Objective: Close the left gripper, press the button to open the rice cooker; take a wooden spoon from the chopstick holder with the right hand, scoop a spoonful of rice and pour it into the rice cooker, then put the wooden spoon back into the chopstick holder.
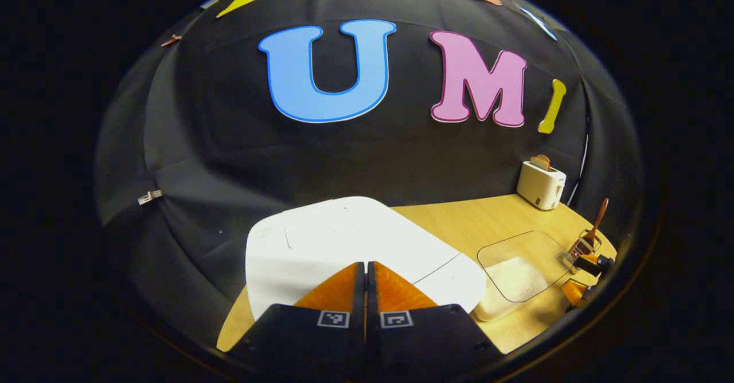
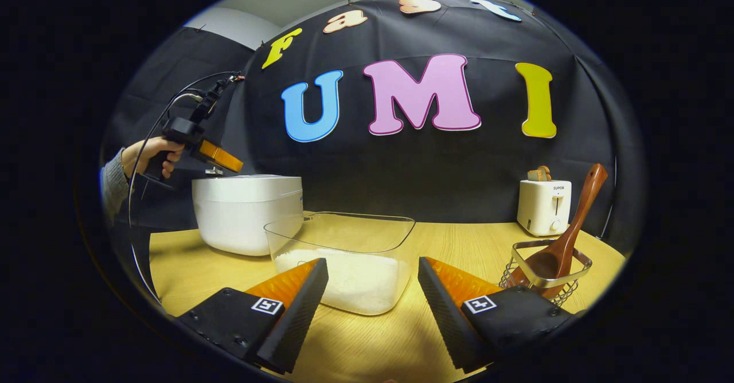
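Clenched tight, my left jaws hover just above the rice cooker, its lid down, poised, I judge, to press its button. Right of the cooker sits the clear rice tub on the counter. My right jaws hang released before it; the wooden spoon stands in the chopstick holder farther right, handle up for grabbing.

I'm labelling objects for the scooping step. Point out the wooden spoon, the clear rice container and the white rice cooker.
Brown wooden spoon [image 2: 580,214], right gripper view, mid handle.
Clear plastic rice container [image 2: 367,239], right gripper view, front wall.
White rice cooker [image 2: 241,214], right gripper view, side wall.
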{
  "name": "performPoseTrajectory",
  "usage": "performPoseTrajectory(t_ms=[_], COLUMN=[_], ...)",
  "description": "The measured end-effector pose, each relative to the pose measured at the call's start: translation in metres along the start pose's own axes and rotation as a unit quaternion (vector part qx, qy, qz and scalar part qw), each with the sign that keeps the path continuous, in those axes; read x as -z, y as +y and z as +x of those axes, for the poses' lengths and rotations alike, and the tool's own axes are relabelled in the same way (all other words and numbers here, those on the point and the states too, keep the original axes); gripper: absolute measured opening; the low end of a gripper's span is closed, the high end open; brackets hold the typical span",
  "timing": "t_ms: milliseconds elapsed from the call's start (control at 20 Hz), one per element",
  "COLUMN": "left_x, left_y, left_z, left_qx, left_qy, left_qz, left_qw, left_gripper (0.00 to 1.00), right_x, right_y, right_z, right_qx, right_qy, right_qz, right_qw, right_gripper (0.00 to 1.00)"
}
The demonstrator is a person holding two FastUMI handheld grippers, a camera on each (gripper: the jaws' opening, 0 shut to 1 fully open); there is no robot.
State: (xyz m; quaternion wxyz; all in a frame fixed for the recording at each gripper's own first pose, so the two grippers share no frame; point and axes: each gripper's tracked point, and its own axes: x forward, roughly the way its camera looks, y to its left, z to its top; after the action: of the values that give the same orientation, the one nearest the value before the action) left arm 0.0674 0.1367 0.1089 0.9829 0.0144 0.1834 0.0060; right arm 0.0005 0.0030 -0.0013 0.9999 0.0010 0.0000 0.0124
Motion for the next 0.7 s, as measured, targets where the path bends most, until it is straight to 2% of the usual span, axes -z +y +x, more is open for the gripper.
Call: performPoseTrajectory(t_ms=[400, 550, 700], left_x=[0.013, 0.002, -0.045], left_y=[0.000, 0.000, 0.012], left_z=[0.004, 0.005, -0.001], left_qx=[0.003, -0.001, -0.047], left_qy=[0.048, 0.055, -0.027], left_qz=[0.004, 0.026, 0.067], left_qw=[0.999, 0.998, 0.996], left_gripper=[0.06, 0.06, 0.06], right_x=[-0.001, 0.000, 0.000], right_y=[0.001, 0.001, 0.001], right_z=[0.000, 0.000, 0.000], right_qx=[-0.002, -0.002, -0.004], right_qy=[0.000, 0.000, 0.000], right_qz=[0.000, 0.000, 0.000], right_qw=[1.000, 1.000, 1.000], right_gripper=[0.98, 0.98, 0.98])
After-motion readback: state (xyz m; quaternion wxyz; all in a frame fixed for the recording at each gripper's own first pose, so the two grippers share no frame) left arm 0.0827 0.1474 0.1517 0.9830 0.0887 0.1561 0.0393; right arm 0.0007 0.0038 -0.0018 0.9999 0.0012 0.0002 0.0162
